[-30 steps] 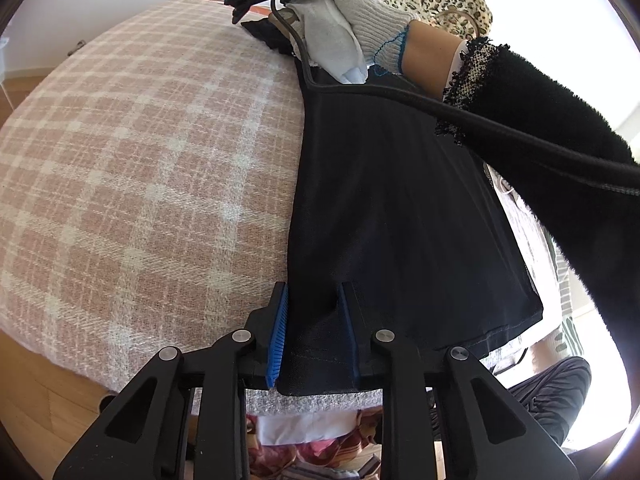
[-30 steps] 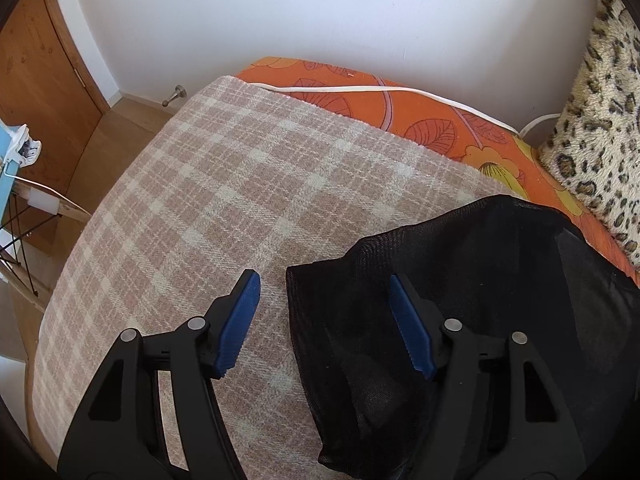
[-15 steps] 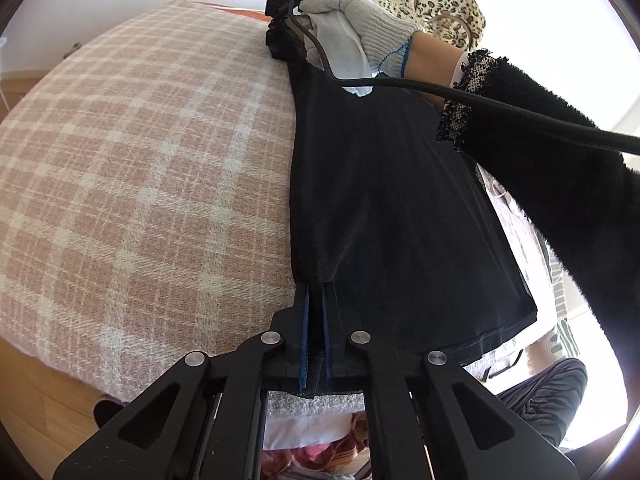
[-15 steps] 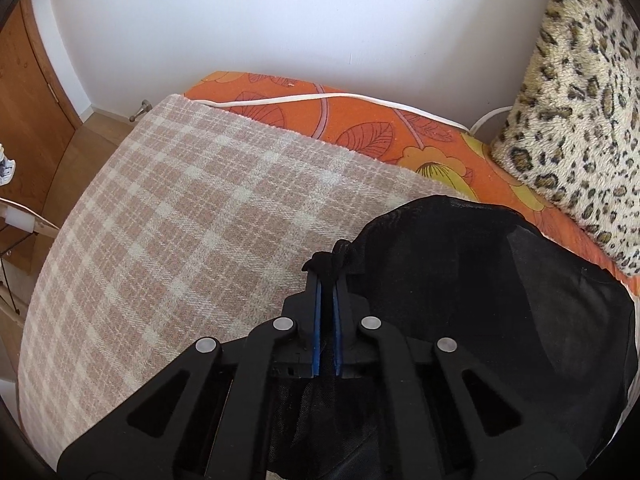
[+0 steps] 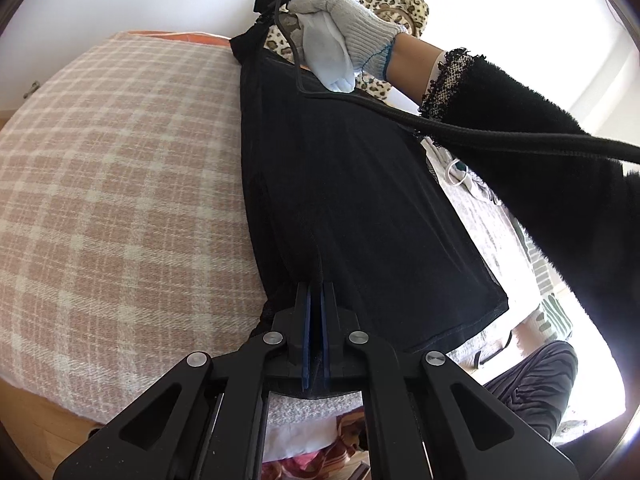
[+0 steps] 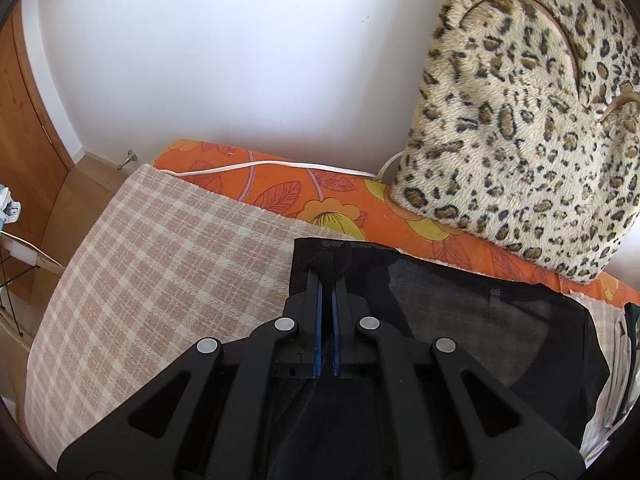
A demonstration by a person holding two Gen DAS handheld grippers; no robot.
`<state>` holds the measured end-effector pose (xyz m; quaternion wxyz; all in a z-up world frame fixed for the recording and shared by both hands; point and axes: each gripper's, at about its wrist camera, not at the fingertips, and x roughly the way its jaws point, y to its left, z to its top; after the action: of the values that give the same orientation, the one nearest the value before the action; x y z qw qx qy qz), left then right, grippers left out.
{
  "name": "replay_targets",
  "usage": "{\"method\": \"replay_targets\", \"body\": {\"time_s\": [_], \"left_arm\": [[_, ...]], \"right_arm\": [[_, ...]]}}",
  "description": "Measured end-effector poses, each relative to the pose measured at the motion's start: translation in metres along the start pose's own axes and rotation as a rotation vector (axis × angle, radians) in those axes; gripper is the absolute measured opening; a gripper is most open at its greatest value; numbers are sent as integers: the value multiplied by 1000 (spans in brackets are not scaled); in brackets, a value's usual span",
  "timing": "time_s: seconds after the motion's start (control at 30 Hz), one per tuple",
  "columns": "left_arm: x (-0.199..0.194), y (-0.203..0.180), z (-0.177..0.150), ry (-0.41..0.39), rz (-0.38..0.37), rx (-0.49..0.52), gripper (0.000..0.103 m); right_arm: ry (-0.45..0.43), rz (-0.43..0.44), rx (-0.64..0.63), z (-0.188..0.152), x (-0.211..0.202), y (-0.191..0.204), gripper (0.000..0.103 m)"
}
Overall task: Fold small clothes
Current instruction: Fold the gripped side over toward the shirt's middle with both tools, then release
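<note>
Black sheer garment (image 5: 360, 200), stretched taut, lifted over plaid blanket (image 5: 120, 200)

Close wrist views sharing black garment (image 5: 360, 200)

We hold the left gripper (image 5: 316, 292) angled downward, its jaws pinched together on black cloth; our right gripper (image 6: 327, 276) is likewise clamped on cloth; the gloved right hand (image 5: 344, 36) grips its handle, arm outstretched in a black sleeve (image 5: 540, 140).

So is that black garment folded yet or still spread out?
Spread out: the black garment hangs stretched between the left gripper and right gripper, no fold visible.
</note>
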<state>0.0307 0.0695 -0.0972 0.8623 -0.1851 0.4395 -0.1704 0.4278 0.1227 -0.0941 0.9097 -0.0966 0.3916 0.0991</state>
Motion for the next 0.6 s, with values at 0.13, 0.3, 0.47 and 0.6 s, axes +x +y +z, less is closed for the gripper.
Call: {"method": "replay_targets", "body": {"time_s": [0.13,0.3,0.47,0.6], "left_arm": [[8,-25,3,2,-14,76,2],[25,-42,0,46,-33,119,2],[41,-54,-6,95,-35,154,2],[47,-58,-9,117,-42,161,2]], "right_arm": [[-5,-27,35,-7,-11,-35,4],[-6,-56,97,-19,-17,-79,4],[11,-95,140,-33,-15,-112,4],[24,-117,154,-43,-11,-127,4]]}}
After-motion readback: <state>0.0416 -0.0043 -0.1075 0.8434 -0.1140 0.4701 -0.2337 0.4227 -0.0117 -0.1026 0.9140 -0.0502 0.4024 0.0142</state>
